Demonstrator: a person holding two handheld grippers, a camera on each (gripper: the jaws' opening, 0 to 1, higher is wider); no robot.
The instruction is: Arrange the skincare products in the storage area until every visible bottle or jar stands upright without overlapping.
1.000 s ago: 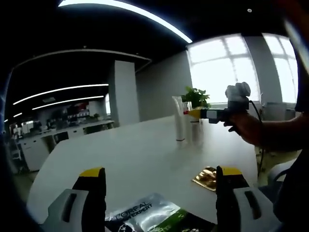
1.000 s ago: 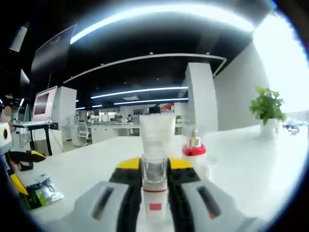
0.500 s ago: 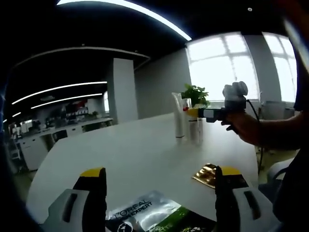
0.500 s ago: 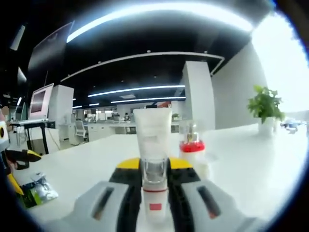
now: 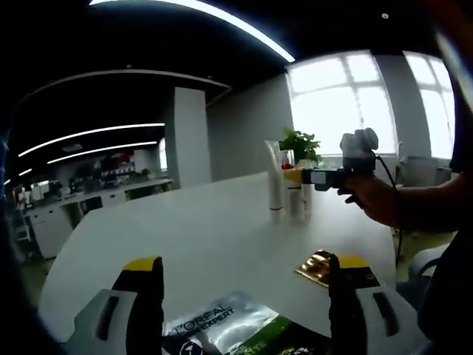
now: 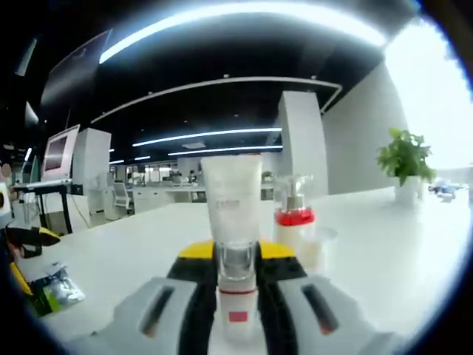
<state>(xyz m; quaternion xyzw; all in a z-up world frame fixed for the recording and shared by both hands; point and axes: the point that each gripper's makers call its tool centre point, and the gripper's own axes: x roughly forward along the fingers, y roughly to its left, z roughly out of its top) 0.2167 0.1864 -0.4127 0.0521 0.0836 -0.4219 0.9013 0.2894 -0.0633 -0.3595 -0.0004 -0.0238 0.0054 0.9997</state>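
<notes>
- your right gripper (image 6: 236,277) has its jaws closed on a small clear bottle (image 6: 237,292), held upright just in front of the white tube (image 6: 232,196) and the red-collared pump bottle (image 6: 294,222) standing on the white surface (image 6: 384,259).
- your left gripper (image 5: 240,296) hangs with jaws wide apart and nothing in them, above a silver sachet (image 5: 222,324) and a gold packet (image 5: 318,268) lying flat.
- a potted plant (image 6: 405,164) stands farther back.

Grey left claw (image 5: 242,285) and right claw (image 6: 236,260), black jaws tipped with yellow.
</notes>
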